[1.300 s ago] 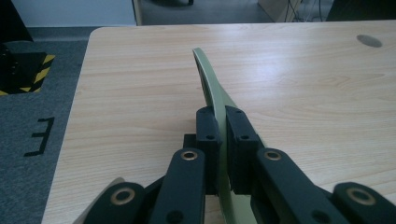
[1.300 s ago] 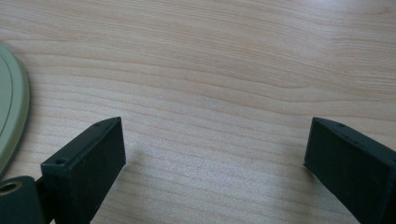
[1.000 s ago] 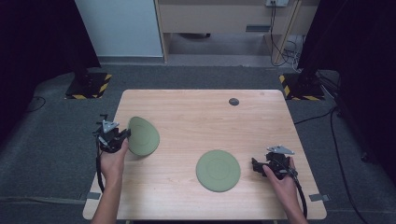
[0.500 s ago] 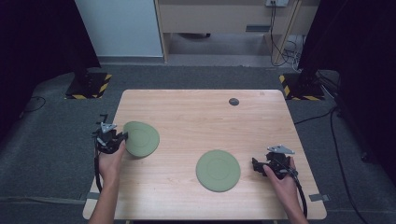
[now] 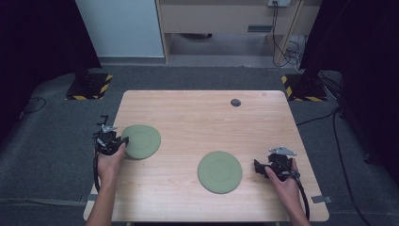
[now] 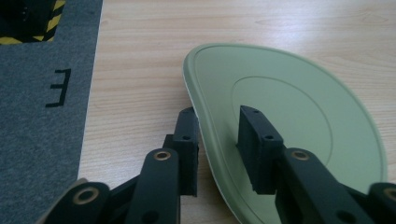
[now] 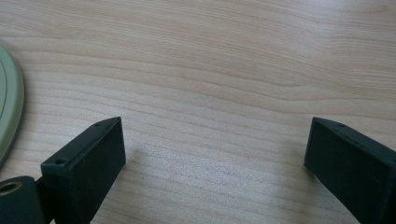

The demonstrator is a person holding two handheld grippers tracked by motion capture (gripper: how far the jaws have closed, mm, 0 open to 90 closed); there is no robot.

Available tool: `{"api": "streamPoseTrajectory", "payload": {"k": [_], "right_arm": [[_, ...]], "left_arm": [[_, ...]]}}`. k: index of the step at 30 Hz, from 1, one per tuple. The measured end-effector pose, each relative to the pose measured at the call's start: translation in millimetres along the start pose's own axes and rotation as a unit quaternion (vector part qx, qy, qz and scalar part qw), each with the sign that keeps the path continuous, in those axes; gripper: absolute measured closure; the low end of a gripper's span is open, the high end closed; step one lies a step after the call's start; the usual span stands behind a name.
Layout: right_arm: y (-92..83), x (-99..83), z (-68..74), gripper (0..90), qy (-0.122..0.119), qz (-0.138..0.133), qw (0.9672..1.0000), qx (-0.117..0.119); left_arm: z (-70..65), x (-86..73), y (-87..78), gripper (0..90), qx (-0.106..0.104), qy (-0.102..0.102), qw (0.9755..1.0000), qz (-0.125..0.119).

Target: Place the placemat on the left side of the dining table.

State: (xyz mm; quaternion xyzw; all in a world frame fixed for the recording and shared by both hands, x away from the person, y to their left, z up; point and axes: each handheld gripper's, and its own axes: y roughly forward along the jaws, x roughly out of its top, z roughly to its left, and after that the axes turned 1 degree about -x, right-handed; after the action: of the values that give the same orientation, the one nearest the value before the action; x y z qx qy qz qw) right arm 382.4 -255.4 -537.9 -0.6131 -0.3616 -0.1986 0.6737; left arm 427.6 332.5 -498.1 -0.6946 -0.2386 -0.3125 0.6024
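Two flat green plates lie on the wooden table [image 5: 188, 117]. The left plate [image 5: 141, 141] [image 6: 299, 116] rests flat near the table's left edge. My left gripper [image 5: 122, 141] [image 6: 219, 116] straddles its near rim, and its jaws have just been opening. One pad is under the rim's outer side and the other over the plate's face, with slack around the rim. The second plate [image 5: 219, 172] [image 7: 7, 112] lies front of centre. Just right of it, my right gripper [image 5: 258, 165] [image 7: 215, 126] rests low over bare wood, jaws wide apart with nothing between them.
A small dark round disc [image 5: 235, 102] sits near the table's far edge. The table's left edge runs just beside the left gripper, with grey carpet [image 6: 42, 140] beyond it. Yellow-and-black striped stand bases [image 5: 89, 87] [image 5: 301, 89] flank the far corners.
The left plate, held tilted up off the table a second ago, has come down to lie flat, and the left hand has sunk with it. The right hand has stayed put.
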Motion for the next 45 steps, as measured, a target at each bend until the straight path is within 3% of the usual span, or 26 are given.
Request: {"api": "streamPoseTrajectory", "payload": {"k": [9, 19, 27, 30, 33, 39, 45], "right_arm": [[-0.2, -0.5, -0.9, 5.4, 0.002, 0.001, 1.0000, 0.000], [-0.7, -1.0, -0.5, 5.6, 0.001, 0.002, 1.0000, 0.001], [-0.8, -1.0, -1.3, 5.6, 0.003, 0.002, 1.0000, 0.002], [-0.8, -1.0, -1.1, 5.5, 0.002, 0.002, 1.0000, 0.001], [-0.5, -0.8, -0.9, 5.4, 0.001, 0.003, 1.0000, 0.000], [-0.5, -0.8, -0.9, 4.9, 0.003, 0.002, 1.0000, -0.002], [0.2, -0.5, -2.2, 4.7, 0.011, 0.005, 0.9999, -0.007]], "left_arm": [[8.3, -2.4, 11.9, 64.4, -0.007, -0.014, 0.9997, 0.021], [7.8, -3.1, 16.4, 54.1, 0.002, 0.001, 0.9998, 0.021], [3.0, -2.0, 20.0, 30.0, -0.001, 0.004, 0.9999, 0.011], [3.2, -2.3, 19.9, 25.9, -0.012, 0.005, 0.9999, 0.010], [4.4, -0.8, 19.7, 12.9, -0.021, 0.005, 0.9995, 0.021], [1.4, 4.0, 14.6, 5.8, -0.025, 0.010, 0.9996, 0.010], [-6.1, 5.1, 13.3, 4.7, -0.034, 0.016, 0.9993, 0.006]]}}
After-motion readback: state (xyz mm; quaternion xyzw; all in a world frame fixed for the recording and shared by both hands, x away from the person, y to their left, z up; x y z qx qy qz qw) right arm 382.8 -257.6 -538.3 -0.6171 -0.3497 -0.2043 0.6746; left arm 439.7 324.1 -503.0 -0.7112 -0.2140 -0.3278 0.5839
